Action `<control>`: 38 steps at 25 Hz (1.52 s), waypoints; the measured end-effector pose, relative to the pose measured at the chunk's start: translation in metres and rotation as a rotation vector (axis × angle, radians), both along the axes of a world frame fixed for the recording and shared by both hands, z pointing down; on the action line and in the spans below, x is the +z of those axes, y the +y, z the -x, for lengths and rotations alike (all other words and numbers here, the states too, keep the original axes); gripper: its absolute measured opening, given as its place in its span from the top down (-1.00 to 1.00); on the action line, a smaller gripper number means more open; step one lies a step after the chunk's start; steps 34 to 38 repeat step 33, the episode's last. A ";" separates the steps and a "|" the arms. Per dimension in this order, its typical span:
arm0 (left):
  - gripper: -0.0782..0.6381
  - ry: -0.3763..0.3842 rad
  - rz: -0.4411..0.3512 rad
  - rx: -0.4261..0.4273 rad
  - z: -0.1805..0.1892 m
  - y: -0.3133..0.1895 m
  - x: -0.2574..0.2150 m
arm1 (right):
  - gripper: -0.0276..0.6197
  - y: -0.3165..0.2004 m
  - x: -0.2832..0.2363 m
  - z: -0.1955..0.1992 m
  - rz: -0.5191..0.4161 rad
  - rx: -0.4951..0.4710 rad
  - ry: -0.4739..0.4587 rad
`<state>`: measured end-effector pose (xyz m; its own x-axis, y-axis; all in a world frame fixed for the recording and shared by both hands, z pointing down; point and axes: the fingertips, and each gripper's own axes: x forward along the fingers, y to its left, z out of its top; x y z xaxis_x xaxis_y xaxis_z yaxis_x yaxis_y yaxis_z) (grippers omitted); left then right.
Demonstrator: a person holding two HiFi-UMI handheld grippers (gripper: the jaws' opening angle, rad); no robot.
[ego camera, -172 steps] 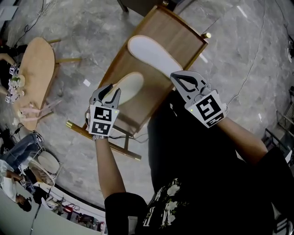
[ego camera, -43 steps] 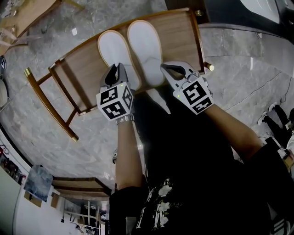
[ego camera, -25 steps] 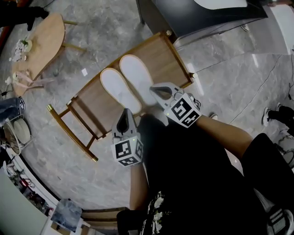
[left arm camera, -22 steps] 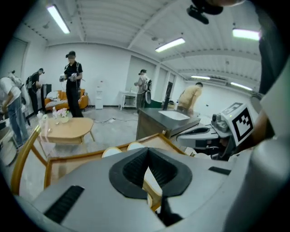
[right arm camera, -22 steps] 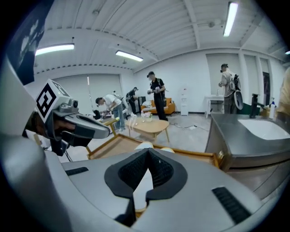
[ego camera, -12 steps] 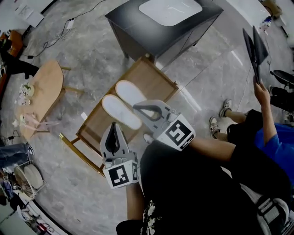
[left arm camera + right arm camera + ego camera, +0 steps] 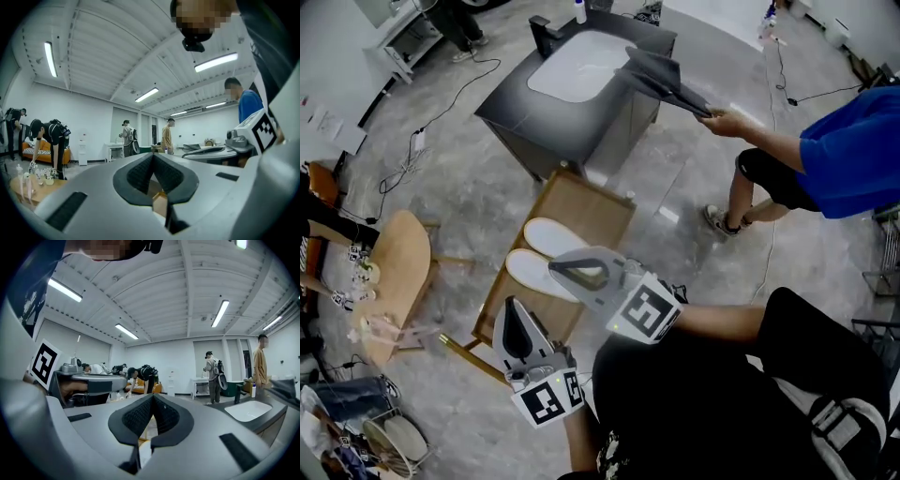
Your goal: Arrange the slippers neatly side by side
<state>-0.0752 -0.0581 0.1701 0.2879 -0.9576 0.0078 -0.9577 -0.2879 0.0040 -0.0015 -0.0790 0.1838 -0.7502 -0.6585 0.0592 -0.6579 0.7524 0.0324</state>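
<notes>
White slippers (image 7: 546, 234) paired on wooden rack (image 7: 592, 201), right claw (image 7: 555, 270) overlapping, dark cabinet (image 7: 581, 133) beyond

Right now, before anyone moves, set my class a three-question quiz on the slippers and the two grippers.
1. True or false: the two slippers lie side by side on the wooden stand.
2. The left gripper holds: A a slipper; B nothing; C a cable.
3. Fill in: the right gripper has its jaws ____.
Key: 1 true; 2 B; 3 shut.
</notes>
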 end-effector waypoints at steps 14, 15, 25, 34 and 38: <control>0.77 -0.017 -0.038 -0.074 0.030 0.023 -0.002 | 0.92 0.014 -0.005 0.031 -0.026 -0.020 -0.028; 0.77 -0.016 -0.038 -0.077 0.031 0.025 -0.001 | 0.92 0.015 -0.004 0.032 -0.025 -0.021 -0.029; 0.77 -0.015 -0.020 -0.091 0.044 0.035 0.007 | 0.92 0.023 -0.001 0.045 -0.018 -0.027 -0.024; 0.77 -0.020 -0.011 -0.089 0.046 0.030 0.015 | 0.92 0.019 0.005 0.045 -0.024 -0.031 -0.008; 0.77 -0.020 -0.011 -0.089 0.046 0.030 0.015 | 0.92 0.019 0.005 0.045 -0.024 -0.031 -0.008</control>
